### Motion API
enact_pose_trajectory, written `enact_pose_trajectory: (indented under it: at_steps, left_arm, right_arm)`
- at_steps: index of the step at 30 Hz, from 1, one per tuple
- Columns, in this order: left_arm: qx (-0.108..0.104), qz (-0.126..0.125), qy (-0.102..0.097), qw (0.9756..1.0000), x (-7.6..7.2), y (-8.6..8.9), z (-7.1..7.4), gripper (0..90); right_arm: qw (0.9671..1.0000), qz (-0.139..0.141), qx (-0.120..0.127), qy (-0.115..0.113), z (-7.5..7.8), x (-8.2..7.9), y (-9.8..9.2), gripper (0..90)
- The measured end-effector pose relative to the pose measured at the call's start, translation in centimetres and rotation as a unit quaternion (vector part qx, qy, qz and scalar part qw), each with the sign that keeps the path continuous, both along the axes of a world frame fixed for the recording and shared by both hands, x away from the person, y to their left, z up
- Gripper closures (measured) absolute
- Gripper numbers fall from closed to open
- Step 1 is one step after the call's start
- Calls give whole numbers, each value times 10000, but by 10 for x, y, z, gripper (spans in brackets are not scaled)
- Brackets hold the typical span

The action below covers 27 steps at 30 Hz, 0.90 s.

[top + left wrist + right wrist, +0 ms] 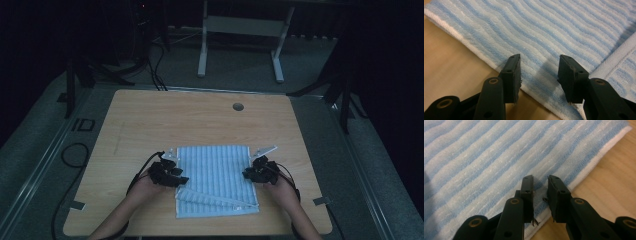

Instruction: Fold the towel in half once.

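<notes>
the left gripper (176, 172) sits at the left edge of the towel (215, 175), about halfway down its length. in the left gripper view its jaws stand well apart over the white hem of the towel (554, 32), with the cloth below the gap and nothing pinched between the pads. the blue-and-white striped towel lies flat on the table (150, 120), toward the near side, its near end folded over in a slanted flap. the right gripper (250, 172) sits at the towel's right edge, opposite the left one. in the right gripper view its jaws leave only a narrow gap above the towel's (486, 157) hem, and they grip nothing.
</notes>
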<state>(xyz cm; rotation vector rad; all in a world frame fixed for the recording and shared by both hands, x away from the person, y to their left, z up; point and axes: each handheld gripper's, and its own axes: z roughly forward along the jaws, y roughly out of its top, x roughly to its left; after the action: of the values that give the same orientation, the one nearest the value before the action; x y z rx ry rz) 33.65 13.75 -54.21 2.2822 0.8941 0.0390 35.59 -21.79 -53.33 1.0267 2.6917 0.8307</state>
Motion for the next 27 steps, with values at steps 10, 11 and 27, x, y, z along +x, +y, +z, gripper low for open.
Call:
enact_pose_trajectory:
  at_steps: [10, 11, 27]
  left_arm:
    - [65, 25, -22, 10000, 28, -7, 1, 519]
    - [73, -1, -19, 10000, 29, -8, 1, 519]
    - [-68, -571, 358, 9977, 5, -13, 20, 502]
  right_arm:
    - [9998, -150, 87, 69, 0, 25, -6, 745]
    - [9998, -162, 90, 83, 0, 27, -6, 744]
    - [9997, -199, 78, 98, 0, 33, -7, 673]
